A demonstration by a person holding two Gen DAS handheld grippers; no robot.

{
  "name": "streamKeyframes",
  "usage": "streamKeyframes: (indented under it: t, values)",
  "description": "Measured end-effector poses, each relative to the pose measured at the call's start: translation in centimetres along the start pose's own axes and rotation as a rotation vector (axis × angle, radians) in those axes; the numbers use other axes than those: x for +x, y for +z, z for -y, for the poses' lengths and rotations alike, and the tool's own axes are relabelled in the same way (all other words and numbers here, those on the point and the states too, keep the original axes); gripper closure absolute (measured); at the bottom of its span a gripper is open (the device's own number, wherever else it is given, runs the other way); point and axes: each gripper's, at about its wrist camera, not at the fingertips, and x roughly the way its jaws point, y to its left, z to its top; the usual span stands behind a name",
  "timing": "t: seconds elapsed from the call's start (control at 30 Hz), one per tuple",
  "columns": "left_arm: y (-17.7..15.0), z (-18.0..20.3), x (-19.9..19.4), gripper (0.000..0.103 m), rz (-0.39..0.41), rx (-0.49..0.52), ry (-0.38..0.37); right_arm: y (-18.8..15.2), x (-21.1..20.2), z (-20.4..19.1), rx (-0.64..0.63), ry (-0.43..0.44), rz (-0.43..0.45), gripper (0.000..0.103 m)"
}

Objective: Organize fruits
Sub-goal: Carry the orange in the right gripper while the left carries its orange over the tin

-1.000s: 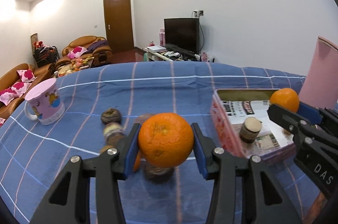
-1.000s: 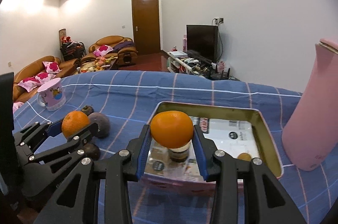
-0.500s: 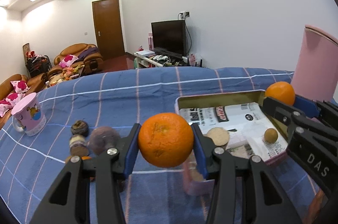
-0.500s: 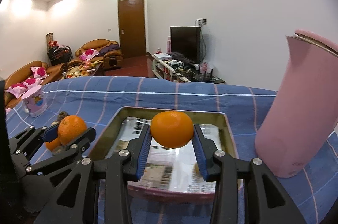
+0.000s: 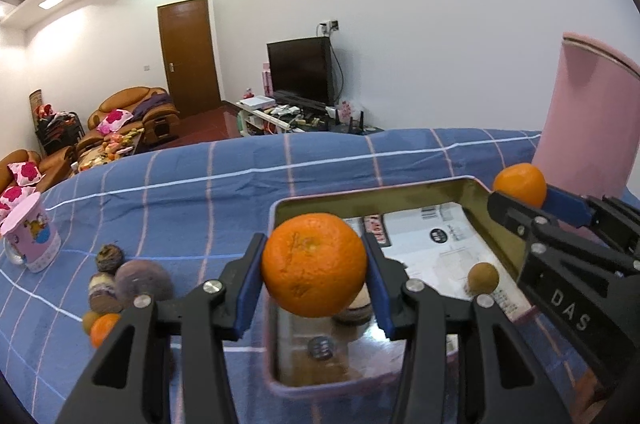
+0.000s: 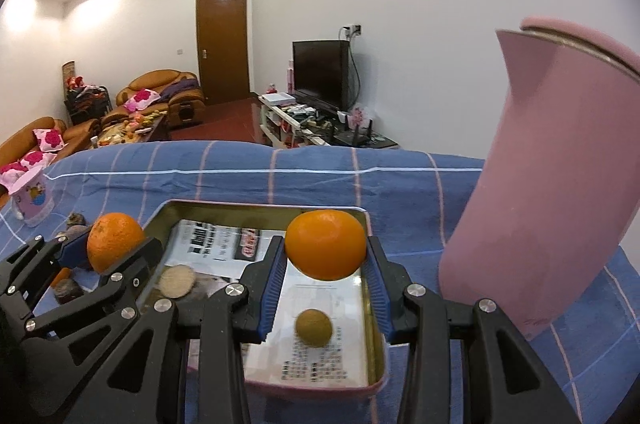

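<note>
My left gripper is shut on an orange and holds it above the near left corner of the pink tin tray. My right gripper is shut on a second orange above the tray's right side. Each gripper also shows in the other view, the right one and the left one. In the tray lie a small brown fruit and a pale round piece on printed paper. Dark fruits and a small orange lie on the blue checked cloth left of the tray.
A tall pink jug stands close to the tray's right side. A pink mug stands at the far left of the cloth. The table's far edge drops to a living room with sofas and a TV.
Both grippers have moved right and forward with their oranges, from short of the tray to above it. The left one has left the loose fruit pile behind.
</note>
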Motion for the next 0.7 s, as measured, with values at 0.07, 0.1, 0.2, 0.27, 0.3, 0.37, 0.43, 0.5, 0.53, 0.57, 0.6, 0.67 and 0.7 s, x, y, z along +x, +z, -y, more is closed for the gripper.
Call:
streamKeyframes:
  t: [0.07, 0.1, 0.2, 0.27, 0.3, 0.37, 0.43, 0.5, 0.53, 0.57, 0.6, 0.67, 0.7]
  values:
    - [0.3, 0.9, 0.4, 0.054, -0.006, 0.011, -0.010, 0.0, 0.3, 0.4, 0.007, -0.007, -0.007, 0.062]
    - [0.4, 1.2, 0.6, 0.054, -0.010, 0.017, -0.013, 0.0, 0.5, 0.6, 0.010, -0.010, -0.011, 0.062]
    - [0.6, 2.1, 1.2, 0.054, -0.029, 0.036, -0.020, 0.1, 1.1, 1.0, 0.019, -0.013, -0.030, 0.062]
    - [0.7, 2.5, 1.6, 0.054, -0.047, 0.046, -0.019, 0.0, 1.5, 1.1, 0.021, -0.014, -0.047, 0.062]
    - [0.7, 2.5, 1.7, 0.054, -0.055, 0.049, -0.020, 0.0, 1.8, 1.2, 0.020, -0.014, -0.055, 0.062]
    - [0.7, 2.5, 2.1, 0.054, -0.075, 0.051, -0.027, 0.0, 2.3, 1.2, 0.022, -0.007, -0.071, 0.062]
    - [0.7, 2.6, 2.7, 0.054, -0.102, 0.058, -0.022, 0.0, 2.9, 1.2, 0.024, 0.001, -0.090, 0.062]
    - [0.6, 2.6, 3.0, 0.054, -0.119, 0.052, -0.026, 0.0, 3.1, 0.9, 0.005, -0.015, -0.089, 0.062]
    - [0.5, 2.5, 3.0, 0.054, -0.123, 0.048, -0.029, -0.1, 3.1, 0.8, -0.004, -0.020, -0.088, 0.061]
    - [0.5, 2.5, 3.1, 0.054, -0.128, 0.044, -0.031, -0.1, 3.1, 0.7, -0.011, -0.026, -0.087, 0.061]
    - [0.5, 2.5, 3.2, 0.054, -0.133, 0.043, -0.032, -0.1, 3.1, 0.5, -0.016, -0.029, -0.087, 0.061]
    - [0.4, 2.4, 3.1, 0.054, -0.137, 0.040, -0.030, -0.2, 3.1, 0.4, -0.026, -0.036, -0.085, 0.061]
    - [0.5, 2.3, 3.2, 0.054, -0.136, 0.039, -0.030, -0.2, 3.1, 0.3, -0.031, -0.039, -0.084, 0.061]
